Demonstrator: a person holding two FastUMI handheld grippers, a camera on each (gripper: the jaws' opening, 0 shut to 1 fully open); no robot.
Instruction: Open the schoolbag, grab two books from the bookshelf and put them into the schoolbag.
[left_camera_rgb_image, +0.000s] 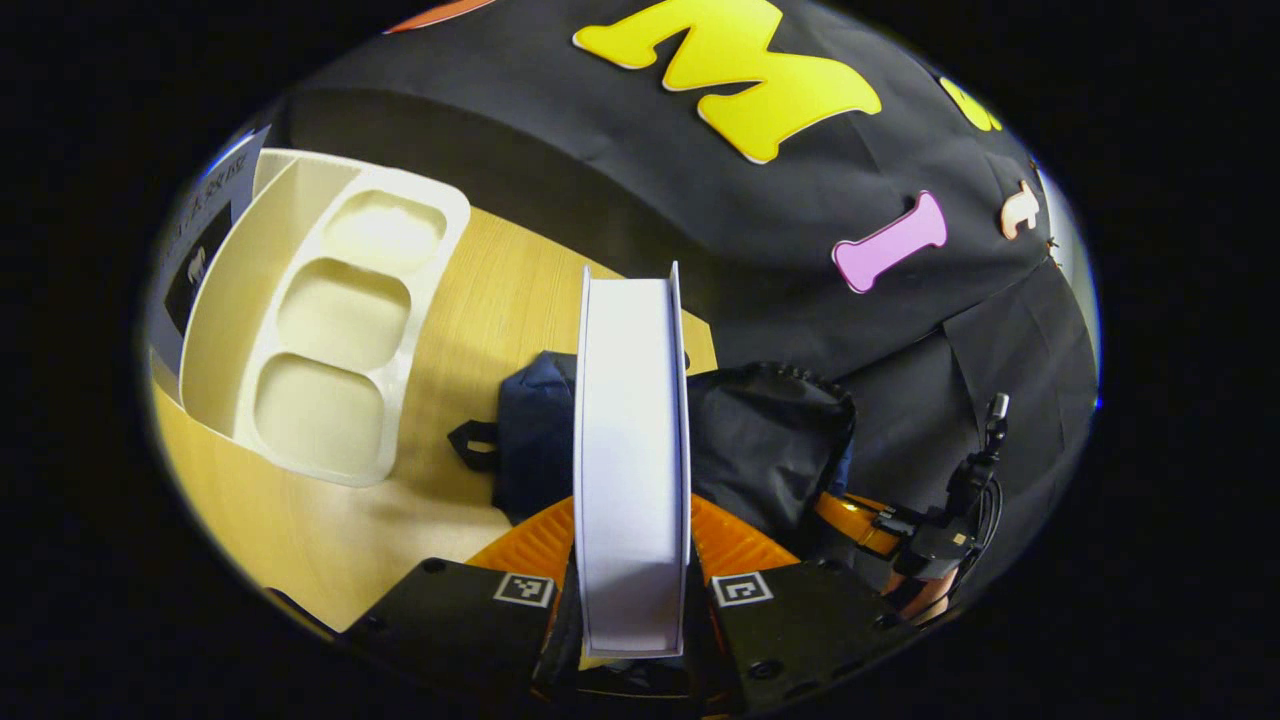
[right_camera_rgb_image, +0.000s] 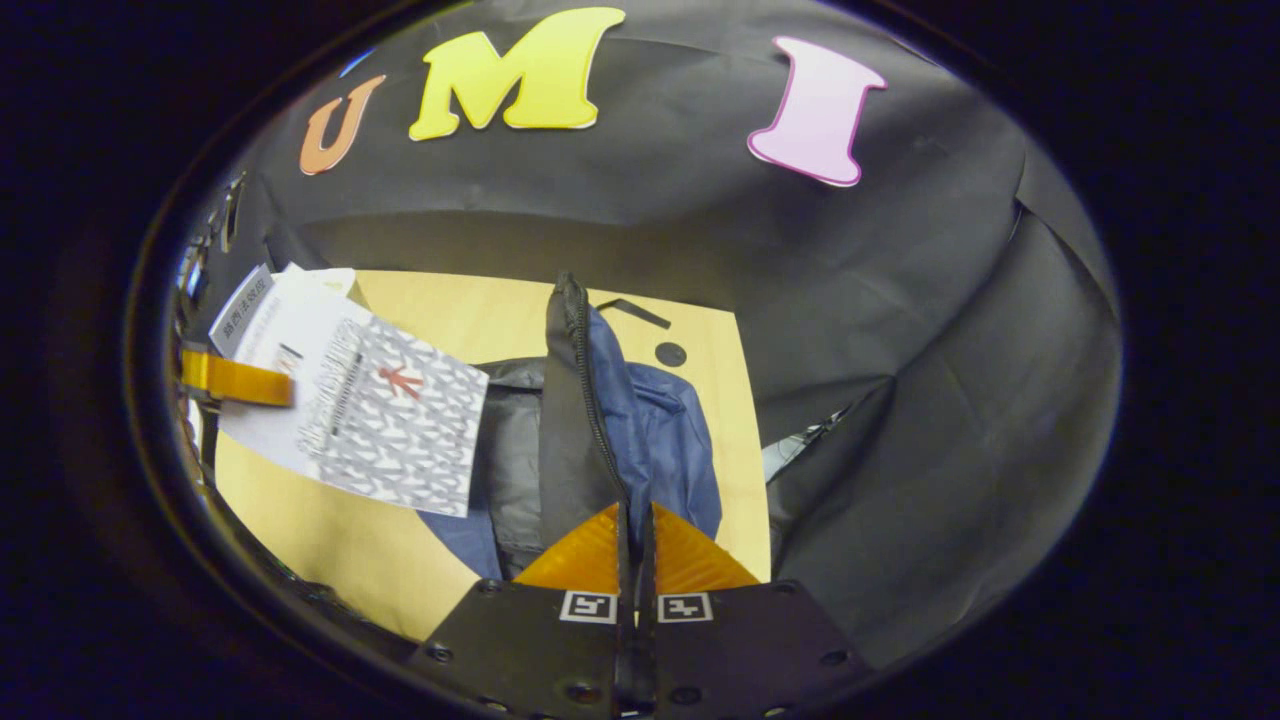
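A white book (left_camera_rgb_image: 632, 470) stands on edge between the left hand-held gripper's (left_camera_rgb_image: 632, 590) fingers. Beyond it the dark blue schoolbag (right_camera_rgb_image: 650, 430) lies open, its zipper flap (right_camera_rgb_image: 575, 400) pinched upright by the right hand-held gripper (right_camera_rgb_image: 634, 555).

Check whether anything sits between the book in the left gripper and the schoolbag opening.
Nothing visible blocks it. The left gripper holds the book upright, edge-on, with the schoolbag directly beyond it. The right gripper pinches the bag's zippered flap, lifting it up. The white bookshelf stands off to one side.
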